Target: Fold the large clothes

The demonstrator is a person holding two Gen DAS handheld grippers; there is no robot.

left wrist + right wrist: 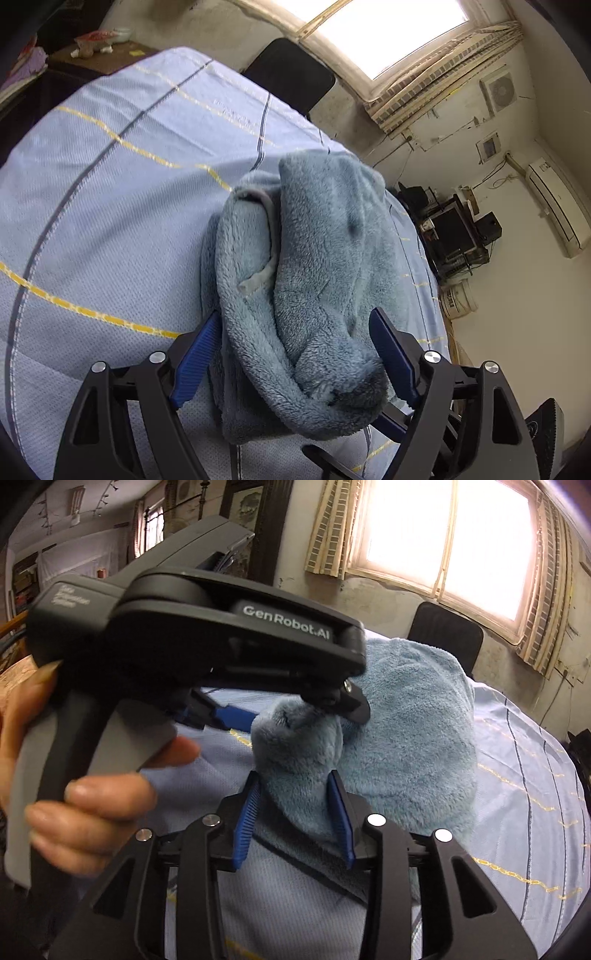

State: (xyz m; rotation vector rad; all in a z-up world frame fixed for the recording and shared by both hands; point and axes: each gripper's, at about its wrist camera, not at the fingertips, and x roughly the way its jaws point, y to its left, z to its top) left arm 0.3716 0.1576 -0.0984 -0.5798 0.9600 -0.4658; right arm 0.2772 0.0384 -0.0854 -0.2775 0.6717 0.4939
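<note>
A thick blue-grey fleece garment (325,258) lies bunched on the bed. In the left wrist view its rolled end sits between the blue pads (199,354) of my left gripper (295,317), whose jaws stand wide apart and only brush the fleece. The right wrist view shows that left gripper (303,712), held by a hand (92,797), straddling a raised peak of the garment (406,738). Just below, my right gripper (295,779) has a narrow waist of the fleece squeezed between its pads (249,812).
The bed carries a light blue sheet (110,184) with yellow and dark stripes. A black chair back (291,74) stands beyond the bed under a bright window (388,29). Dark shelving (450,229) and a white bucket (458,299) stand by the wall.
</note>
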